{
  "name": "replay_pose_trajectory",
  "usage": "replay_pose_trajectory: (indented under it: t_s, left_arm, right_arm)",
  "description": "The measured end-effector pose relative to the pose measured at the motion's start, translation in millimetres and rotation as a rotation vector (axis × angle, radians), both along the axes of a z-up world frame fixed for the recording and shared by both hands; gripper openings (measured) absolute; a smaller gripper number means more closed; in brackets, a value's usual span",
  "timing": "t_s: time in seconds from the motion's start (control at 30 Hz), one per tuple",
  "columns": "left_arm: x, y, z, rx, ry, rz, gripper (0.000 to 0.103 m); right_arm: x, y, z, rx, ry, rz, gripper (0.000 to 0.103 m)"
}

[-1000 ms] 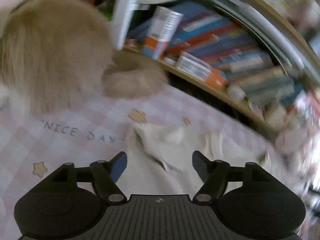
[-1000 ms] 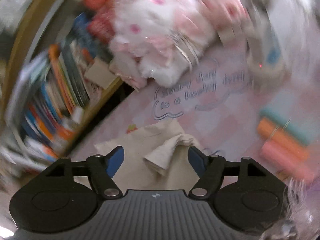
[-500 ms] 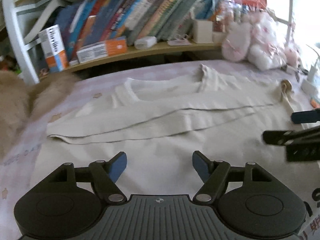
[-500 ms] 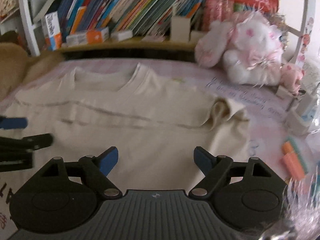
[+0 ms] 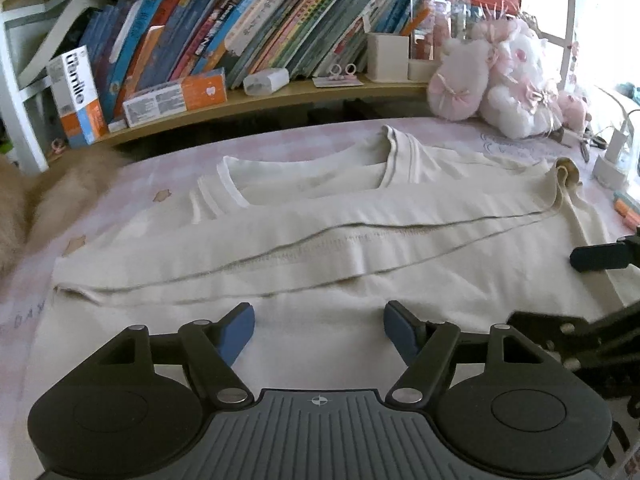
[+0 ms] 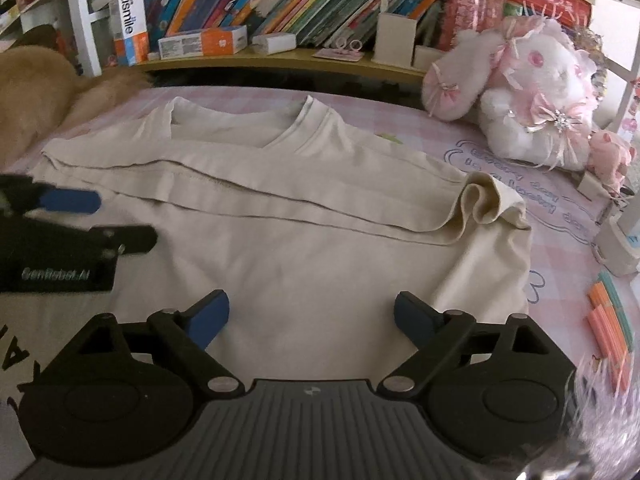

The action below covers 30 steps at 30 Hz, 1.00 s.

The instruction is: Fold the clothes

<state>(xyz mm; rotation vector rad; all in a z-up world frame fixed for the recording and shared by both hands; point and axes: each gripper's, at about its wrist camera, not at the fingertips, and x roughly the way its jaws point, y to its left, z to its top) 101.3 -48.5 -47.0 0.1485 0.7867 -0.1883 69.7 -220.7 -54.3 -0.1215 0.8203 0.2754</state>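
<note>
**Op:** Fingers first: both sets spread wide, nothing between them. My left gripper [image 5: 319, 326] hangs low over the near part of the cream T-shirt [image 5: 320, 216]; my right gripper [image 6: 311, 312] does the same toward the shirt's other side. From the right wrist view I see the left one's blue pad [image 6: 70, 200] out over the cloth at the left edge.

**Obs:** Where does the shirt lie?

**Op:** Flat on the pink checked bedcover [image 6: 560, 216], neckline [image 6: 240, 128] toward the bookshelf [image 5: 248, 96]. A band is doubled across the chest, with two stitched edges running side to side. At the right end that band bunches into a rumpled lump [image 6: 486, 204].

**Obs:** So which step?

**Op:** My judgement: mid-fold. One crosswise fold lies in place, and the garment remains wide and long. I can't tell whether the sleeves are tucked under.

**Obs:** Next move?

**Op:** Likely a pinch at each side of the near cloth, low and level, then a matched carry. It calls for both pads biting through every layer, and the bunched corner wants smoothing or the edge goes crooked. Plush rabbit [image 6: 532, 92] and markers [image 6: 612, 320] sit near the right side; I keep clear.
</note>
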Motion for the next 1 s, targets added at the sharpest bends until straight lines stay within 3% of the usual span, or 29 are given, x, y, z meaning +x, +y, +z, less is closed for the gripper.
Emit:
replay_pose_trajectory:
  t_s: [0.37, 0.6, 0.73, 0.9, 1.0]
  left_arm:
    - [39.6, -0.4, 2.5, -0.023, 0.049, -0.008, 0.073]
    - [67.4, 4.5, 9.7, -0.040, 0.032, 0.013, 0.073]
    - [110.3, 9.3, 14.8, -0.065, 0.021, 0.078, 0.073]
    - [164.1, 34.4, 19.5, 0.009, 0.031, 0.196, 0.073]
    - [157.6, 63.4, 33.4, -0.058, -0.010, 0.249, 0.073]
  right_arm:
    - [-0.4, -1.3, -2.3, 0.002, 0.002, 0.022, 0.093]
    - [2.5, 0.2, -1.1, -0.005, 0.023, 0.033, 0.094]
    - [3.3, 1.5, -0.6, -0.008, 0.031, 0.031, 0.094]
    - [7.2, 4.2, 1.5, -0.018, 0.058, 0.022, 0.094]
    - [9.6, 4.1, 3.0, -0.021, 0.075, 0.028, 0.094]
